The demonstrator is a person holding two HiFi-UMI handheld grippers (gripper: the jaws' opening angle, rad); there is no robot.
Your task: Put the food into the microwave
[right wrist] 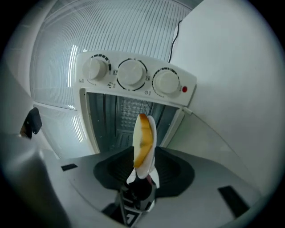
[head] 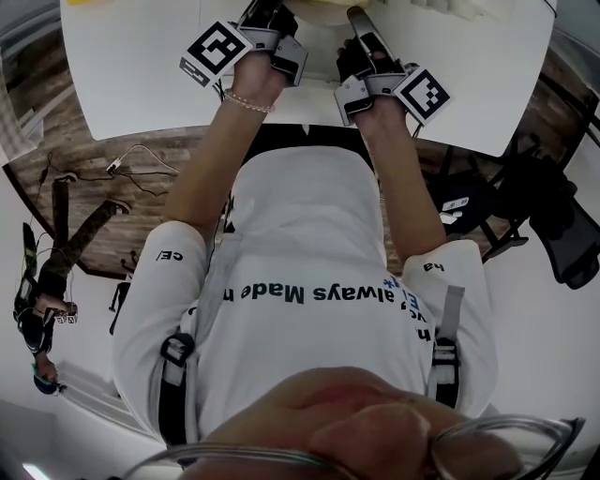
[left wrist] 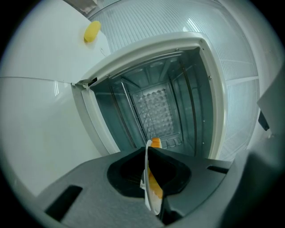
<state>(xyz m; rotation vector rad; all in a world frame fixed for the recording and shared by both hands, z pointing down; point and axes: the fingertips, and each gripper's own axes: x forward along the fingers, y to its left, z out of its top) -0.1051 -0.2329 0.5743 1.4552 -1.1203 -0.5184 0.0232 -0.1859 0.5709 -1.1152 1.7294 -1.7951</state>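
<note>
A white countertop oven (right wrist: pixel 133 73) with three knobs stands open, and its dark cavity (left wrist: pixel 156 111) with a wire rack faces both grippers. A white plate (left wrist: pixel 148 191) carrying orange food (left wrist: pixel 154 185) shows edge-on just in front of the opening. My left gripper (left wrist: pixel 150 180) is shut on the plate's rim. From the right gripper view the plate (right wrist: pixel 150 133) and food (right wrist: pixel 142 140) stand ahead of my right gripper (right wrist: pixel 142 178), whose jaws are open and off the plate. In the head view both grippers, left (head: pixel 272 28) and right (head: pixel 361 33), reach over the table's far edge.
The oven sits on a white table (head: pixel 141 94) against a ribbed white wall (right wrist: pixel 111 31). A small yellow object (left wrist: pixel 92 31) lies on the table to the left. Cables (head: pixel 122 169) and a black chair (head: pixel 553 216) are on the floor around the table.
</note>
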